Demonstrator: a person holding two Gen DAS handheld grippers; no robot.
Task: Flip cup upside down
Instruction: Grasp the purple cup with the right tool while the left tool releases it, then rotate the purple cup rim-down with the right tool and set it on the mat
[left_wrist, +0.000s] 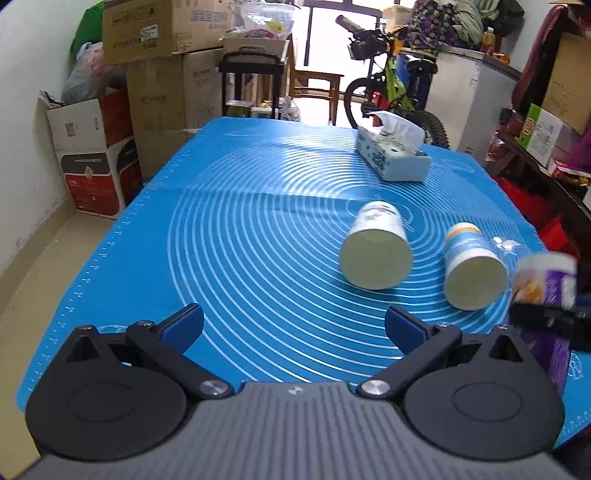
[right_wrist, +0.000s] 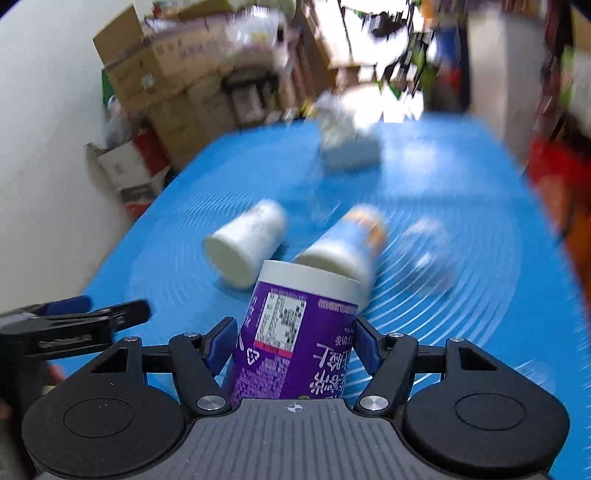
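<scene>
My right gripper (right_wrist: 295, 343) is shut on a purple paper cup (right_wrist: 295, 332), held above the blue mat with its white base pointing away; the printing reads upside down. The same cup (left_wrist: 545, 282) shows blurred at the right edge of the left wrist view. My left gripper (left_wrist: 293, 326) is open and empty over the mat's near side. Two more paper cups lie on their sides on the mat: a white one (left_wrist: 376, 251) (right_wrist: 245, 243) and a blue-and-white one (left_wrist: 472, 267) (right_wrist: 347, 251).
A tissue box (left_wrist: 393, 155) (right_wrist: 349, 144) sits at the far side of the blue mat (left_wrist: 229, 229). A scrap of clear plastic (left_wrist: 504, 243) lies by the blue-and-white cup. Cardboard boxes (left_wrist: 147, 74) and a bicycle (left_wrist: 395, 85) stand beyond the table.
</scene>
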